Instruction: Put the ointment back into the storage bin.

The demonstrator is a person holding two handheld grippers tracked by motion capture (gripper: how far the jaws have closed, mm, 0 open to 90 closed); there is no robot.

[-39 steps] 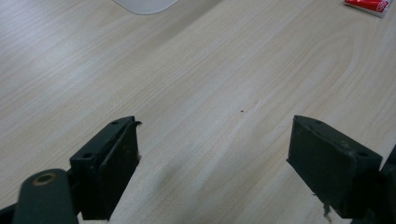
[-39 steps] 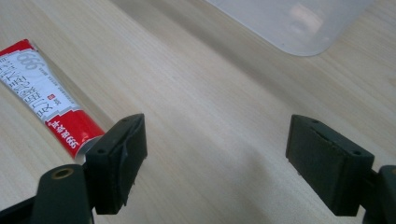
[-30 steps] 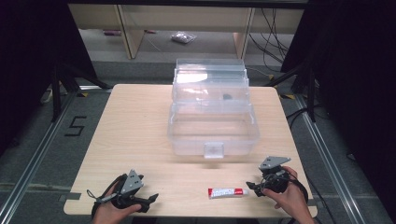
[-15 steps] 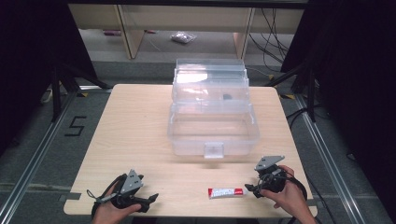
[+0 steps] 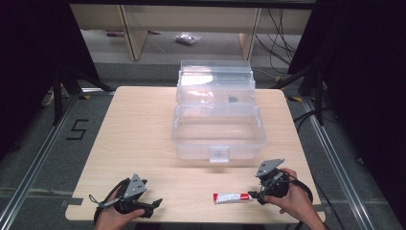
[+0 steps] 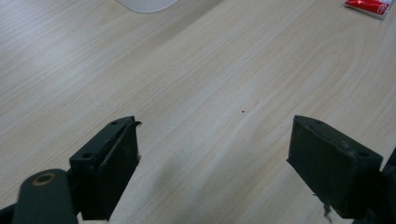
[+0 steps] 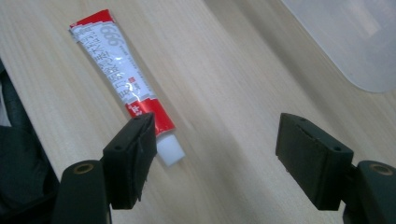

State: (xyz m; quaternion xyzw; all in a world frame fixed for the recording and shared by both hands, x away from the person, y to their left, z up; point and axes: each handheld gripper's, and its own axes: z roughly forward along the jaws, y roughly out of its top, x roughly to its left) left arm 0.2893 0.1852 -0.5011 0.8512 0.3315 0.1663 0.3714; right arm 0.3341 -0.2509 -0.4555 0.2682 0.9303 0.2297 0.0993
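Tube (image 5: 231,197) of red-and-white paste lay flat on the worktop (image 5: 143,129), its long axis running left to right, white cap touching the right gripper (image 5: 255,195), whose fingers were spread. The left gripper (image 5: 154,204), also spread and empty, sat well apart.

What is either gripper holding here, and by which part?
Nothing. The left gripper is open over bare wood; the right gripper is open beside the red-and-white tube's white cap end.

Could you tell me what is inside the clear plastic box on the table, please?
The clear plastic box looks empty in its lower bin; a small dark item sits in the upper tray. Glare hides part of that tray.
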